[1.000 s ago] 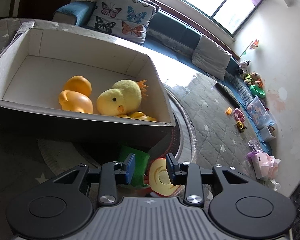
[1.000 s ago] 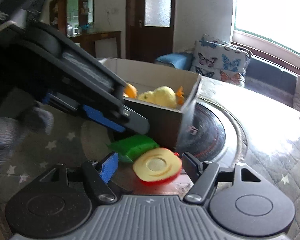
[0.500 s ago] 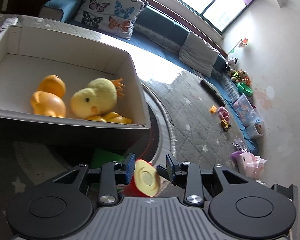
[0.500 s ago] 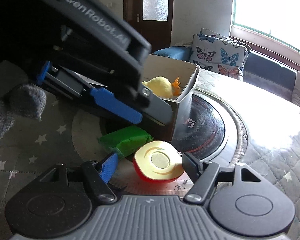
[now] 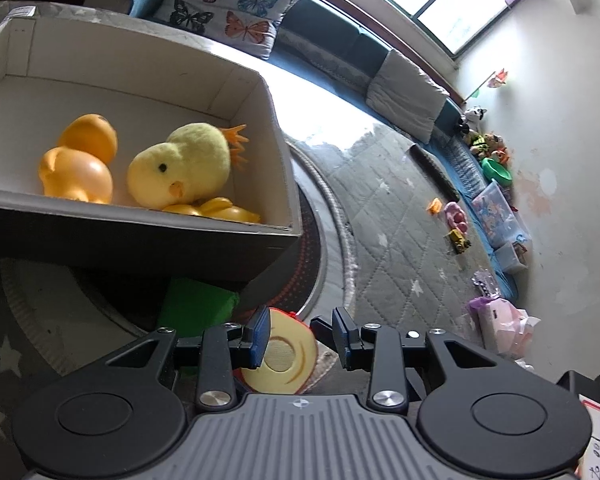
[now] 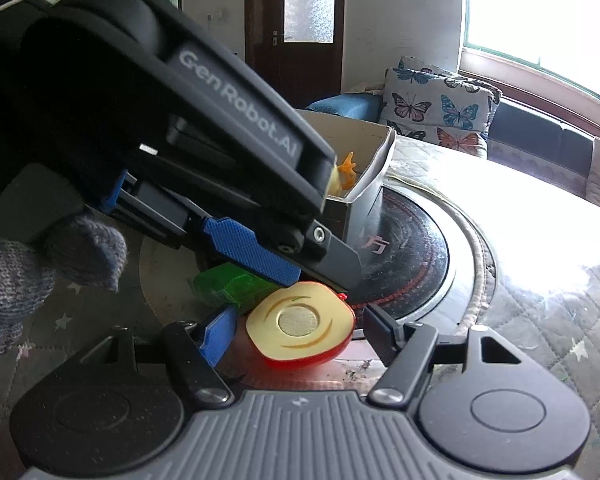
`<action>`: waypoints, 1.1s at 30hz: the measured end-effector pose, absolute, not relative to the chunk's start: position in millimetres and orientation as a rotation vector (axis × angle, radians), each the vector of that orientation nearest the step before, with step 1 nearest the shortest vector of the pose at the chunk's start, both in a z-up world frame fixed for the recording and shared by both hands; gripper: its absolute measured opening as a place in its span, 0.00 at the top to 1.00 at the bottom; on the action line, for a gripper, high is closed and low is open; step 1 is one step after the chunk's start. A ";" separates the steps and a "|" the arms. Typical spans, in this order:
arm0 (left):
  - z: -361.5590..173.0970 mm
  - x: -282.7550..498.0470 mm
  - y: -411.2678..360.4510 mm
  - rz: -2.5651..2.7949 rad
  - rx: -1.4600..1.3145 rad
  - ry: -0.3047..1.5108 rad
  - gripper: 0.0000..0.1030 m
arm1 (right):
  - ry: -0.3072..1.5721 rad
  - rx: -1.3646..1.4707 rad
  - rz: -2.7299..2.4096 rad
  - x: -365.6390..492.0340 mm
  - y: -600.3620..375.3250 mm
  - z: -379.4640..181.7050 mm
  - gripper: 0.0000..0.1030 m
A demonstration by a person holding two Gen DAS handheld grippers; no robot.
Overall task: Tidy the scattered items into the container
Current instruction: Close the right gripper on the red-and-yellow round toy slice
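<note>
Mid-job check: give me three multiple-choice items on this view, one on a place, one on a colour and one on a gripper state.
1. Where does the apple half lie?
A. Beside the green block, outside the box
B. Inside the box
C. On the sofa

2. What colour is the plush chick in the box?
A. White
B. Pink
C. Yellow

3. How is the right gripper?
A. Shut on the green block
B. Open, with the apple half between its jaws
C. Shut and empty

Answers: A, it sits by the box's corner; C, its body is yellow; B, gaps show beside both pads.
</note>
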State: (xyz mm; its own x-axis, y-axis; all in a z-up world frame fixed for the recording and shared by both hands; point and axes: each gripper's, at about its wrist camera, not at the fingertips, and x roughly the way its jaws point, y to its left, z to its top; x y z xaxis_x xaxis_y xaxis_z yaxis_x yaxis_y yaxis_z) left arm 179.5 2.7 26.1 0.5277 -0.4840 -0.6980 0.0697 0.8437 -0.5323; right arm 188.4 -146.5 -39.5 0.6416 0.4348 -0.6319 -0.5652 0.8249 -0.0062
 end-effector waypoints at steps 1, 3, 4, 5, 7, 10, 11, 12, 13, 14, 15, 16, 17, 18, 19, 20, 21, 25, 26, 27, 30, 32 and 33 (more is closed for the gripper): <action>25.9 179.6 3.4 -0.342 -0.480 0.965 0.65 | 0.663 -0.212 0.576 188.2 -146.0 -40.4 0.32; 25.9 180.0 4.1 -0.335 -0.480 0.962 0.64 | 0.670 -0.212 0.580 188.1 -144.7 -42.1 0.41; 25.8 180.2 4.2 -0.331 -0.475 0.962 0.64 | 0.674 -0.212 0.582 188.2 -144.1 -42.8 0.41; 25.7 180.5 4.1 -0.326 -0.469 0.961 0.64 | 0.676 -0.212 0.583 188.3 -143.8 -43.9 0.42; 25.4 180.9 4.4 -0.318 -0.459 0.959 0.64 | 0.676 -0.214 0.583 188.1 -144.0 -45.5 0.42; 23.4 182.8 5.2 -0.316 -0.458 0.970 0.63 | 0.676 -0.214 0.586 186.4 -143.5 -46.0 0.42; 22.7 183.8 5.4 -0.312 -0.460 0.973 0.63 | 0.675 -0.214 0.588 185.0 -143.2 -46.3 0.42; 22.1 184.7 5.6 -0.308 -0.462 0.976 0.63 | 0.676 -0.214 0.588 183.2 -143.2 -46.5 0.42; 21.6 185.6 5.8 -0.306 -0.464 0.978 0.63 | 0.675 -0.213 0.589 181.7 -143.1 -47.1 0.42; 21.2 186.6 5.7 -0.302 -0.465 0.980 0.63 | 0.675 -0.213 0.590 180.2 -142.9 -47.6 0.42; 20.8 187.6 5.5 -0.299 -0.465 0.981 0.63 | 0.675 -0.213 0.590 179.8 -142.9 -47.9 0.42; 20.4 188.7 5.2 -0.296 -0.465 0.982 0.63 | 0.675 -0.213 0.591 179.6 -142.9 -48.3 0.42; 20.4 189.5 4.6 -0.295 -0.463 0.982 0.63 | 0.674 -0.213 0.593 179.7 -143.1 -48.8 0.42; 20.4 190.4 3.9 -0.296 -0.459 0.981 0.63 | 0.674 -0.213 0.594 180.1 -143.1 -49.3 0.42; 20.4 191.5 3.2 -0.296 -0.453 0.981 0.63 | 0.674 -0.214 0.595 179.7 -142.9 -49.5 0.42; 19.9 193.0 2.5 -0.294 -0.448 0.985 0.63 | 0.673 -0.215 0.596 180.3 -142.5 -49.6 0.42; 19.3 194.6 1.9 -0.291 -0.445 0.991 0.63 | 0.673 -0.218 0.596 183.1 -142.3 -49.8 0.42; 15.0 198.6 -0.5 -0.280 -0.429 1.022 0.63 | 0.673 -0.223 0.596 187.0 -142.1 -50.9 0.42; 13.9 198.9 -1.2 -0.281 -0.421 1.028 0.63 | 0.673 -0.223 0.597 186.4 -142.2 -51.3 0.42; 12.8 199.0 -1.5 -0.281 -0.418 1.034 0.63 | 0.673 -0.223 0.597 185.6 -142.2 -51.3 0.42; 12.1 198.6 -0.3 -0.279 -0.427 1.040 0.63 | 0.671 -0.228 0.600 185.0 -141.7 -51.8 0.42; 12.6 197.7 -0.4 -0.279 -0.425 1.044 0.62 | 0.669 -0.231 0.601 184.1 -140.9 -52.1 0.42; 13.2 196.7 -1.0 -0.281 -0.419 1.045 0.61 | 0.668 -0.233 0.599 183.7 -140.6 -52.6 0.42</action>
State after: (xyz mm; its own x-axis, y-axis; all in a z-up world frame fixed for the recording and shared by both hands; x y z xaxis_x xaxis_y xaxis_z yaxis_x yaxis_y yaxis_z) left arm 196.7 -1.0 13.2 0.4769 -0.4179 -0.7733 0.0266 0.8862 -0.4625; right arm 183.7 -140.6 -52.6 0.6250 0.4448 -0.6415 -0.5895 0.8077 -0.0143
